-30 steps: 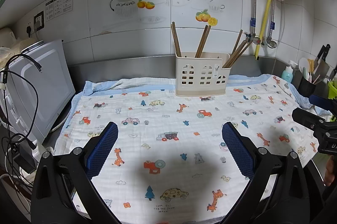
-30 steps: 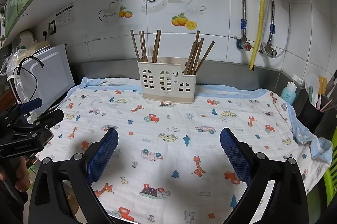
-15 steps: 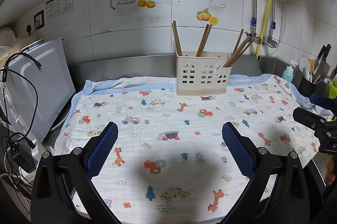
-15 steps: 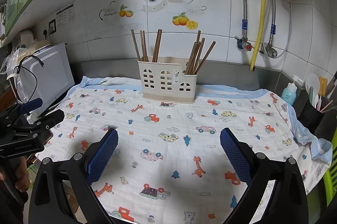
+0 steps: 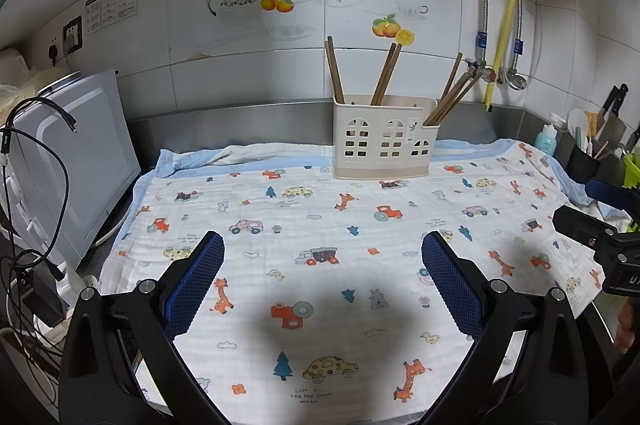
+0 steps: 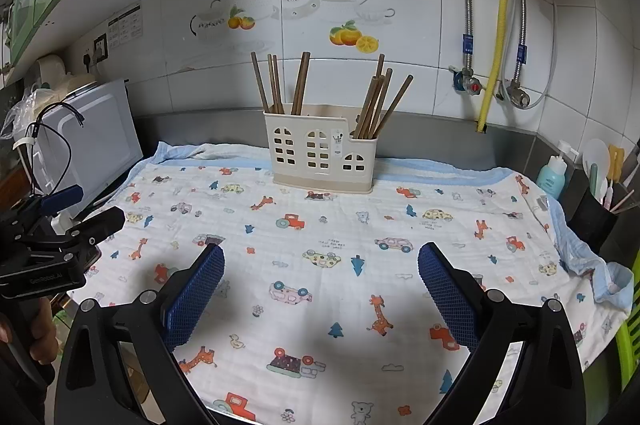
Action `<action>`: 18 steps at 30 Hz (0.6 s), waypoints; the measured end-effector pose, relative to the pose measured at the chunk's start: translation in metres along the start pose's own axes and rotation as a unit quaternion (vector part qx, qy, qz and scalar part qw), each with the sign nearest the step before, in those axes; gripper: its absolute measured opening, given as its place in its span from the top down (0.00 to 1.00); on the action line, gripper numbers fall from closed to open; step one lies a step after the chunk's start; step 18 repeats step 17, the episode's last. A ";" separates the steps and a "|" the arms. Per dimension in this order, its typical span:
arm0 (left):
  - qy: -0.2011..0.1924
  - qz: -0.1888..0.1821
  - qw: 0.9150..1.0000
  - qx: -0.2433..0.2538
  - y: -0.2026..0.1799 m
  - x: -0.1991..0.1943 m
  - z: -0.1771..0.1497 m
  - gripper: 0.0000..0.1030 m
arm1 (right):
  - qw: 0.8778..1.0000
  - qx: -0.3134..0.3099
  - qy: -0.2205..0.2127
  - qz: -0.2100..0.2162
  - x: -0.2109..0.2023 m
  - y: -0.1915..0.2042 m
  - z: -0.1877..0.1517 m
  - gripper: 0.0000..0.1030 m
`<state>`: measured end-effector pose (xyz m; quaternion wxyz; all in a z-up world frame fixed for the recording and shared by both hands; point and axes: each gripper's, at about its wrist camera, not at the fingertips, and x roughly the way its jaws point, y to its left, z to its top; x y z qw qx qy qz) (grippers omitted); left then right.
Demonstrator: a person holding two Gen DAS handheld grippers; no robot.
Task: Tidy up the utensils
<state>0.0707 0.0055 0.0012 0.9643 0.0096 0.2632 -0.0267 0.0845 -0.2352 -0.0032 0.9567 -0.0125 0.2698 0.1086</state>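
The wooden chopsticks (image 6: 372, 105) were found standing in the cream holder (image 6: 322, 155) at the far middle of the printed cloth (image 6: 360, 265), and no loose utensil was seen, so the sorting was judged essentially done. Both the left gripper (image 5: 322, 279) and the right gripper (image 6: 320, 289) were held wide apart and empty above the near cloth. How the chopsticks were divided inside the holder could not be made out.
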 end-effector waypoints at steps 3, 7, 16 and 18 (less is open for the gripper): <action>0.000 -0.001 1.000 -0.002 0.000 0.000 0.000 0.05 | 1.000 0.000 0.000 0.000 0.000 0.000 0.000 0.09; -0.001 -0.003 1.000 -0.007 0.001 0.000 0.000 0.05 | 1.000 0.000 0.000 0.001 0.000 0.000 0.000 0.09; -0.002 -0.006 1.000 0.001 -0.001 -0.002 0.000 0.05 | 1.000 -0.001 0.000 0.002 0.000 0.001 -0.002 0.09; -0.002 -0.007 1.000 0.000 -0.001 -0.001 0.000 0.05 | 1.000 -0.001 0.000 0.002 0.000 0.001 -0.002 0.09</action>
